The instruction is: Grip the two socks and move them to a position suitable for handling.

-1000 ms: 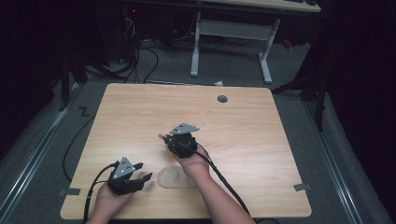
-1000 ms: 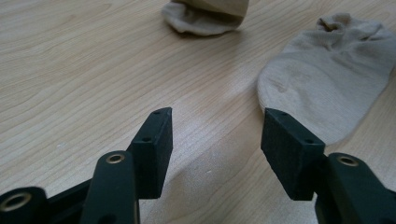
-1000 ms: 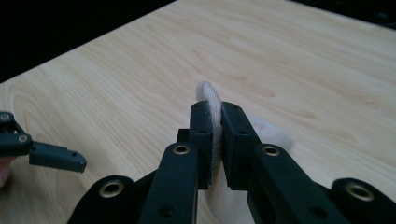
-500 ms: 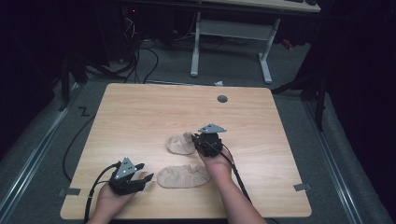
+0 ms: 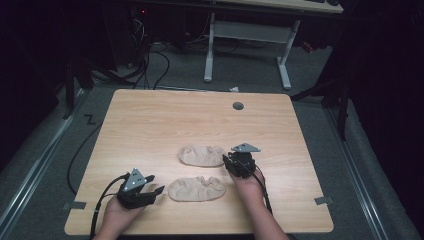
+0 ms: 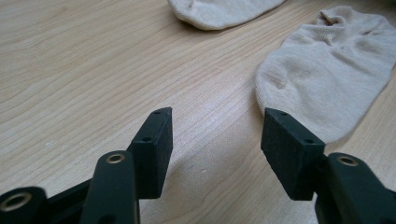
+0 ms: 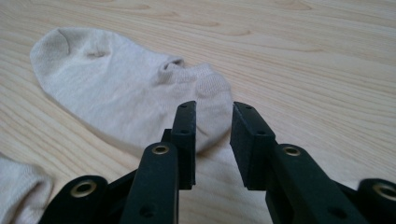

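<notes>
High view: two beige socks on a wooden table (image 5: 150, 125), a gripper beside each.
Right gripper (image 5: 231, 163) lies low by the far sock (image 5: 202, 155); its jaws have just been opening, nothing between them, sock heel just ahead. Left gripper (image 5: 156, 190), jaws wide apart and empty, points at the near sock (image 5: 196, 188). Both socks lie flat, slightly rumpled, close together.

Surroundings of the Work Surface

A light wooden table (image 5: 150, 125) is seen, with a round grey grommet (image 5: 238, 106) set near its far edge. A white desk frame (image 5: 247, 42) is placed beyond it. Black cables (image 5: 150, 60) are strewn across the grey floor (image 5: 45, 150).
</notes>
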Demonstrator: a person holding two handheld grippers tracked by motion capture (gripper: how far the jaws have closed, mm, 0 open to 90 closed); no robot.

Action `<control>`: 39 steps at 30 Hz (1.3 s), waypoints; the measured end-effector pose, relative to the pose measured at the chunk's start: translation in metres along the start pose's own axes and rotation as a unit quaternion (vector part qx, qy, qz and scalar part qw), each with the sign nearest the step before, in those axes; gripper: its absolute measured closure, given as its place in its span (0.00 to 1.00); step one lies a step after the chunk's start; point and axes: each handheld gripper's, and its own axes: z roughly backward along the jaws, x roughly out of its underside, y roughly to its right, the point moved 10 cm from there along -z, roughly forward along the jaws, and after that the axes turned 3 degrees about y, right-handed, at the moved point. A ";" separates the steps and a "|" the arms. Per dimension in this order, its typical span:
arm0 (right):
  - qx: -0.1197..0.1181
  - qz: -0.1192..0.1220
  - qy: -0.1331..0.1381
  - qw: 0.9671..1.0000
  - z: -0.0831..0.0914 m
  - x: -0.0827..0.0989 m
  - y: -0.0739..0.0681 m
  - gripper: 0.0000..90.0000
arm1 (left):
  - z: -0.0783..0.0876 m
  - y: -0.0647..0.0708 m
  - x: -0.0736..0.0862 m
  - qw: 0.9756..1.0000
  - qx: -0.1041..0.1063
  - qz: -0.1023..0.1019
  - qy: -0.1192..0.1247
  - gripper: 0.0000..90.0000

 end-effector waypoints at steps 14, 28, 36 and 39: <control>0.002 0.023 0.012 1.000 0.015 0.002 0.007 0.64 | -0.007 -0.014 -0.013 0.999 -0.043 0.021 0.010 0.50; -0.024 0.045 0.019 0.999 0.002 -0.013 0.003 0.71 | -0.055 -0.027 -0.058 0.999 -0.044 0.025 0.003 0.53; -0.034 0.030 0.012 0.999 -0.009 -0.017 0.010 0.69 | -0.078 -0.035 -0.079 0.999 -0.025 0.034 -0.006 0.55; -0.037 0.025 0.012 0.999 -0.011 -0.017 0.011 0.69 | -0.085 -0.038 -0.085 0.999 -0.037 0.026 -0.015 0.55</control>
